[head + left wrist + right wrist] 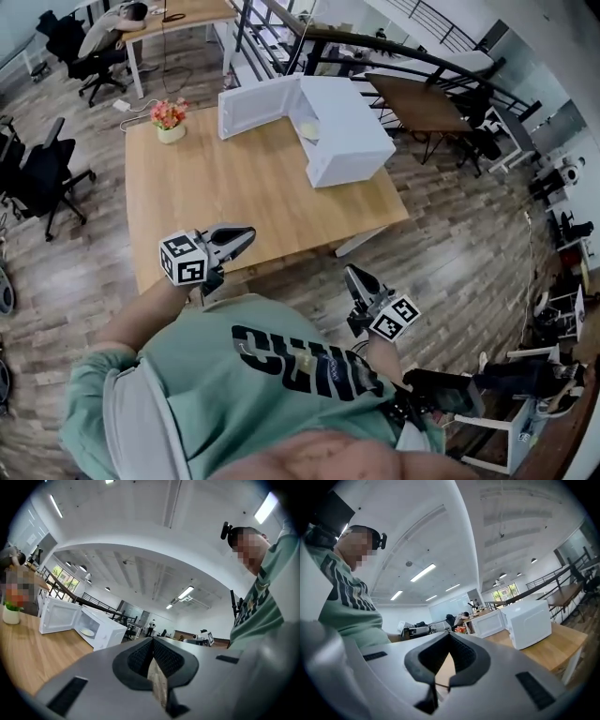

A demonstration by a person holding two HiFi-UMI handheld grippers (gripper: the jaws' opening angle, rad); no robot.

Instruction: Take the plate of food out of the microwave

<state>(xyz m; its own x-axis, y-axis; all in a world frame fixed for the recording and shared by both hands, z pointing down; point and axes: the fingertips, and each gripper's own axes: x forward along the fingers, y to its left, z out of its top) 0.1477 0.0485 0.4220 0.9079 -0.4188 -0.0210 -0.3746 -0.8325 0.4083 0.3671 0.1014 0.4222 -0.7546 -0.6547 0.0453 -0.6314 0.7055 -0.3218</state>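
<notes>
**Both claws closed, plate waiting in the open microwave**

Close to the body, the left claw (240,234) and the right claw (353,274) hang at the near edge of the table (244,187). Each has its jaws pressed together with nothing between them, as each claw's own view shows (152,640) (449,635).

A flowerpot (170,119) stands at the far left corner of the table. The white microwave (349,131) sits at the far right corner, well apart from both claws, with its door (258,105) swung wide open. The plate of food (308,128) is inside the oven, on its floor; the left gripper view shows it as a pale disc (87,632).

The step in hand looks like the approach. To do it well, I would:

- come round to the open front of the microwave;
- part the jaws of one claw before reaching in;
- take the plate by its near rim, not the food;
- draw it out level and low enough to clear the top of the opening, keeping clear of the door.

The shirt (281,375) carries large dark letters, upside down and creased from the head view, so I cannot read them with confidence. The cubes on the claws show only black-and-white squares. No brand can be read on the microwave.
</notes>
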